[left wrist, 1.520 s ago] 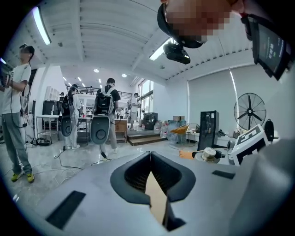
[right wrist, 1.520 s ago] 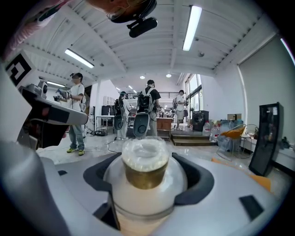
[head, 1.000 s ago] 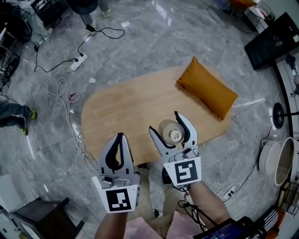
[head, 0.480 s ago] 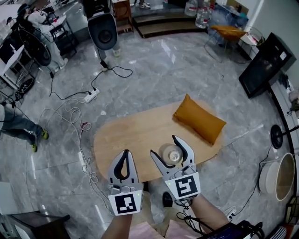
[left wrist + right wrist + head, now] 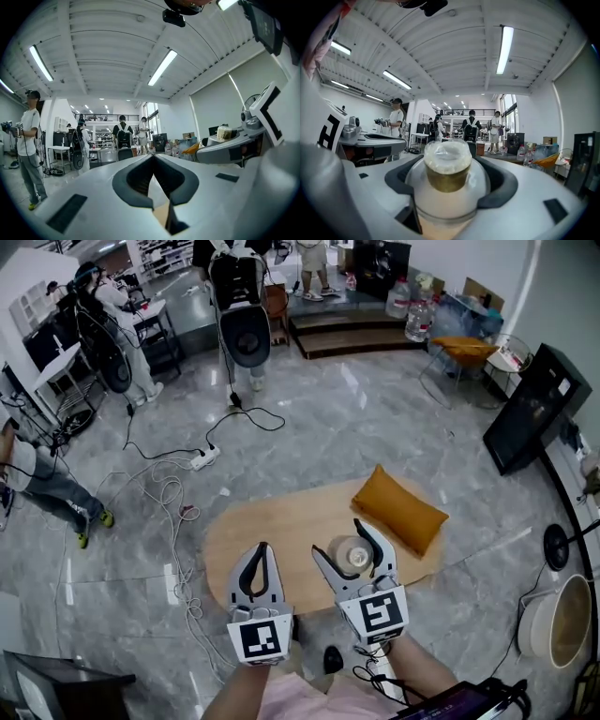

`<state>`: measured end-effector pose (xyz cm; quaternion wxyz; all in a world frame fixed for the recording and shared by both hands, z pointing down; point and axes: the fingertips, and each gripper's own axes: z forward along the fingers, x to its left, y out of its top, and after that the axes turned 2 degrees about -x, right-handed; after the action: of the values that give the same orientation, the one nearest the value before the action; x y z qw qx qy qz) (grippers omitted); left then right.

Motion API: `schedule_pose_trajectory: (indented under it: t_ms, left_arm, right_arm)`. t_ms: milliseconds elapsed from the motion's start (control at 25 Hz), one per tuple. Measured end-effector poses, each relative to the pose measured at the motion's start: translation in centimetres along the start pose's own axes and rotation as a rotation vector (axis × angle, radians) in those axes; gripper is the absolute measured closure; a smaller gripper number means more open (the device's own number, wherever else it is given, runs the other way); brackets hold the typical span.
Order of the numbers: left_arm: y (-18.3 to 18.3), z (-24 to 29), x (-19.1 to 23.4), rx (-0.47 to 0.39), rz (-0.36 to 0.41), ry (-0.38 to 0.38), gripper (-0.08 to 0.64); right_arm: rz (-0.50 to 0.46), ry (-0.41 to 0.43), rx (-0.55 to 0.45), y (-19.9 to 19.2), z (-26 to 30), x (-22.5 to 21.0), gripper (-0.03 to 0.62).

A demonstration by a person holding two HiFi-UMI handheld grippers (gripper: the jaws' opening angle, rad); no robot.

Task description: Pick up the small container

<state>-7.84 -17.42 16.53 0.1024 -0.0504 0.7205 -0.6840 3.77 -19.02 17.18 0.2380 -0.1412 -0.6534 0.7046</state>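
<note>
Two grippers raised, container held in right gripper

**Gripper state.** The right gripper (image 5: 339, 542) was clamped on the small container (image 5: 447, 171), a clear rounded jar with a gold band below a pale top. Both pads pressed against the jar's sides, and the jar stood upright between them. The left gripper (image 5: 260, 549) was closed with its tips touching, and nothing lay between its jaws.

**Position.** In the head view, the container sat over the near right part of the wooden table (image 5: 281, 531), just near of the orange cushion (image 5: 398, 510). The cushion lay on the table's far right end. The left gripper was held to the left of the right gripper, over the table's near edge.

**Change from the earlier frames.** One second earlier, the table filled most of the head view. It now appeared smaller and lower in the picture, and more of the far room was visible, including a person (image 5: 37, 479) at the far left and white cables (image 5: 164, 488) on the grey floor. The right gripper's hold on the container was unchanged, and the left gripper remained closed.
</note>
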Motion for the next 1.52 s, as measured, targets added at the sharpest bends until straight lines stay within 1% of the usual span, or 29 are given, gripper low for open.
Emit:
schedule_pose_trajectory:
  t_ms: [200,360,840,1120,1280,1520]
  left_arm:
    - [1.7,-0.5,-0.2,-0.028,0.006,0.014,0.546]
    - [2.1,-0.7,-0.3,-0.029,0.005,0.029,0.546]
    - [2.6,-0.8,0.4,-0.039,0.030,0.044,0.546]
    - [2.9,-0.7,0.3,-0.046,0.018,0.046,0.546]
    - [2.8,-0.6,0.0,-0.043,0.040,0.037,0.546]
    - [2.7,-0.5,0.1,-0.041,0.030,0.036,0.546]
  right_arm:
    - [-0.020,0.009,-0.026,2.1,-0.6,0.2,0.250]
    - [-0.025,0.025,-0.037,2.9,-1.0,0.7,0.251]
    - [-0.022,0.038,-0.062,3.3,-1.2,1.4,0.250]
    - [-0.018,0.037,-0.065,3.6,-1.2,1.5,0.250]
    - [-0.025,0.035,-0.066,3.5,-1.4,1.3,0.250]
    - [-0.023,0.033,-0.059,3.3,-1.1,1.3,0.250]
